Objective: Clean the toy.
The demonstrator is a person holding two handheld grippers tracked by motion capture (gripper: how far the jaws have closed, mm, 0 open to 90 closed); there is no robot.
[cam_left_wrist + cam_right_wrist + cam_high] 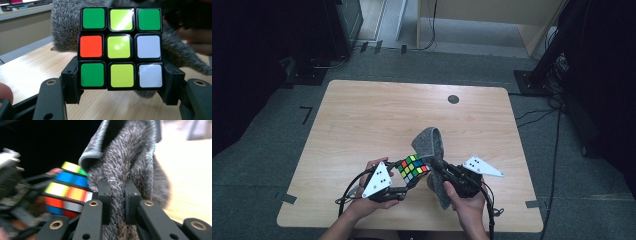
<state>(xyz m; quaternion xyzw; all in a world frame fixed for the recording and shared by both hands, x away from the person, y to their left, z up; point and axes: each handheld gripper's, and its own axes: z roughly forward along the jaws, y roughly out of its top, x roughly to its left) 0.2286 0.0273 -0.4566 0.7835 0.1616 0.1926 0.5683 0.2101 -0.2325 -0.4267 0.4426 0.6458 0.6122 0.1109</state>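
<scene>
Clamping cube [121, 47] between left gripper [121, 86] jaws; right gripper [117, 197] pinching grey cloth [130, 157], seemingly against it.

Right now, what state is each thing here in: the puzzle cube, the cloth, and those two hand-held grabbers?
Rubik's cube: scrambled, clamped by its sides, lifted off the table.
Grey fuzzy cloth: bunched and folded, pinched, its upper part beside the cube.
Left gripper: jaws shut on the Rubik's cube.
Right gripper: jaws shut on the grey fuzzy cloth.
Wooden table: bare top with a dark round spot near the far edge.
</scene>
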